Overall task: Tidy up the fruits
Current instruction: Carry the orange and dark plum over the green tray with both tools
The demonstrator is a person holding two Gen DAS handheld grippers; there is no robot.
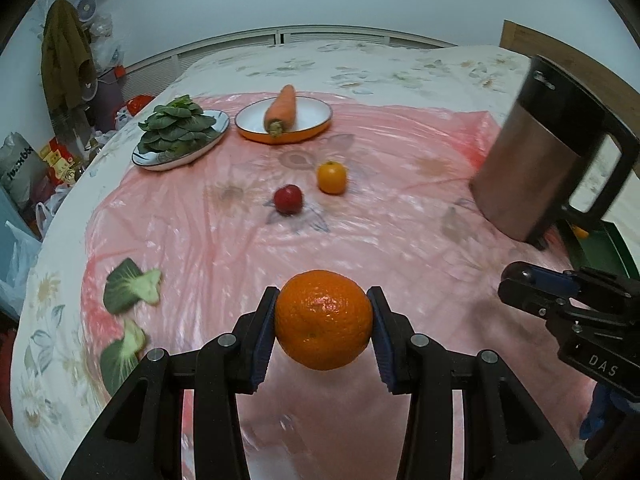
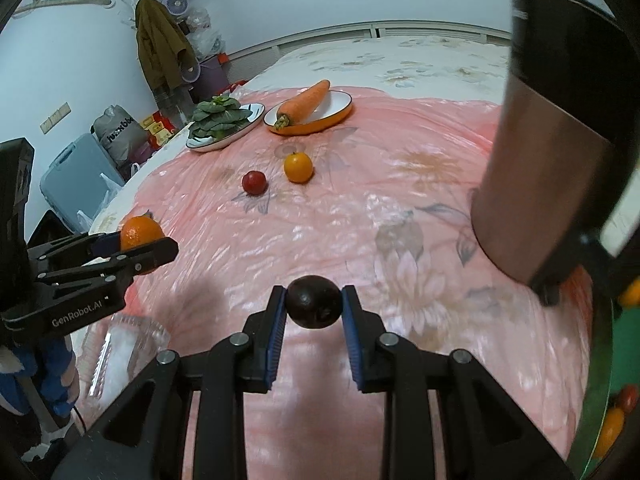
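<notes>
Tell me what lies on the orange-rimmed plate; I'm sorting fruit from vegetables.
A single carrot lies on the orange-rimmed plate, leaf end toward the camera. Whatever sits beneath the carrot is hidden.

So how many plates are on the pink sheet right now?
2. The blue-rimmed plate holding leafy greens sits far left; the orange-rimmed plate with the carrot sits just right of it. The kettle may hide others.
</notes>
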